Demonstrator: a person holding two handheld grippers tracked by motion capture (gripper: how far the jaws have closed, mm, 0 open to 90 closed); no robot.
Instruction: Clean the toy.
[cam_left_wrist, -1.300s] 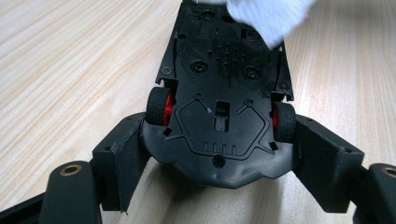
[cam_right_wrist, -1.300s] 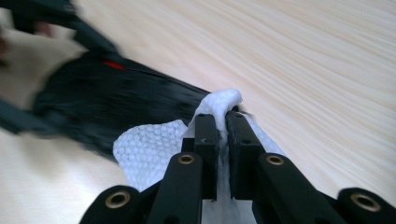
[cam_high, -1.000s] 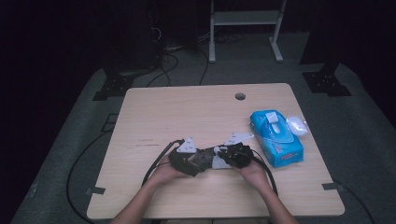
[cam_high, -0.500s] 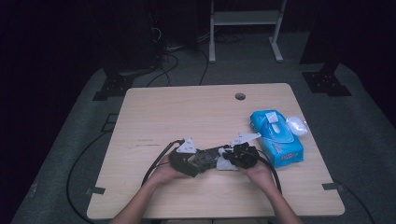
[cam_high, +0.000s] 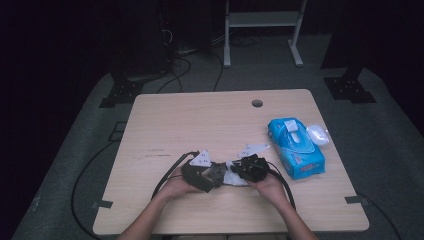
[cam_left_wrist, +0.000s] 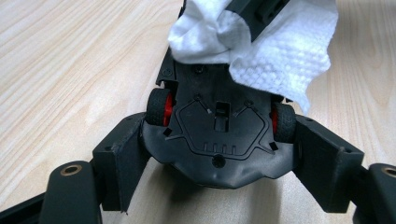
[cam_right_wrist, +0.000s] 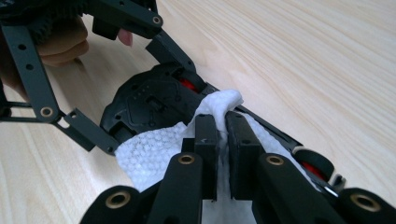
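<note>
A black toy car with red wheel hubs is turned underside up, and my left gripper is shut on its end, one jaw against each wheel. A white wet wipe lies over the car's underside. My right gripper is shut on a fold of that wipe, pressing it onto the car. In the high view both grippers meet near the table's front middle, left gripper beside right gripper, with the wipe between them.
A blue pack of wet wipes lies at the right of the wooden table, a clear plastic lid beside it. A round cable hole is at the far edge. Black cables loop off the front.
The two grippers have shifted slightly at the front middle, the right one with the wipe moving a little over the car. The pack has not moved.
</note>
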